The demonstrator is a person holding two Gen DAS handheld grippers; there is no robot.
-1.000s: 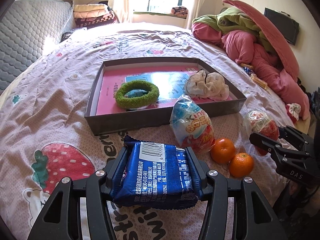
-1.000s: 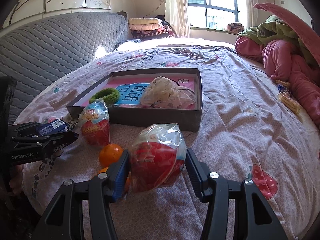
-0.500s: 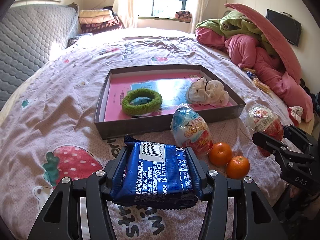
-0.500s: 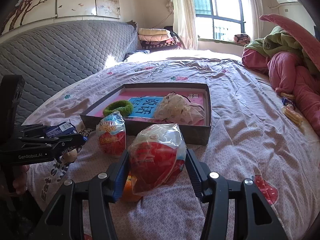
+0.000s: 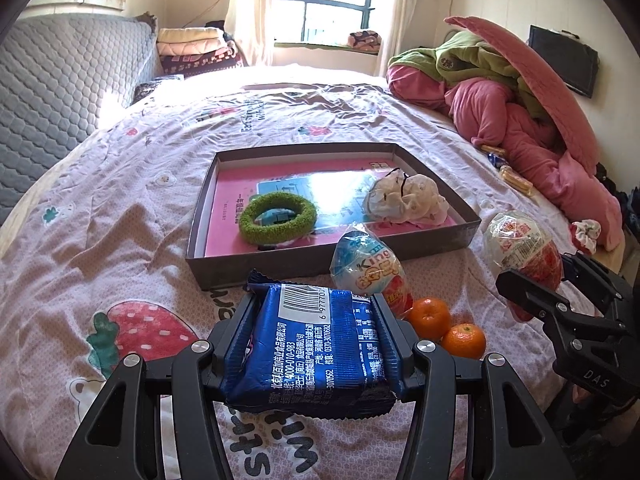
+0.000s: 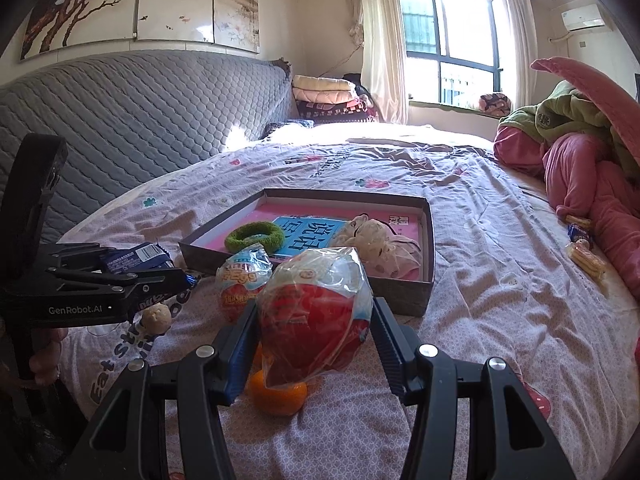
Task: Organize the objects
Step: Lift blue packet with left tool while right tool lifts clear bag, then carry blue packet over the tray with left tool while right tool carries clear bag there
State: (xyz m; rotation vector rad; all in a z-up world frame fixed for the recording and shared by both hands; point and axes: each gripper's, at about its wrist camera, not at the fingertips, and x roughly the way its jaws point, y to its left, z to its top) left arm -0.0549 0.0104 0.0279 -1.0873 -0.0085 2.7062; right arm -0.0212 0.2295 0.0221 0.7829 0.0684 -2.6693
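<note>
The left hand-held gripper (image 5: 316, 344) clamps a blue snack packet (image 5: 312, 344); the right hand-held gripper (image 6: 312, 332) grasps a red wrapped egg (image 6: 314, 316). Both hang above the bed (image 5: 120, 216), near the grey tray (image 5: 200, 216).

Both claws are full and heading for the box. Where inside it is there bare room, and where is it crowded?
Inside the box, the floor is bare behind the green ring up to the far wall, and in the near-right corner by the cloth bundle. Crowded: the bed before the near wall, with the egg-shaped snack and two oranges.
</note>
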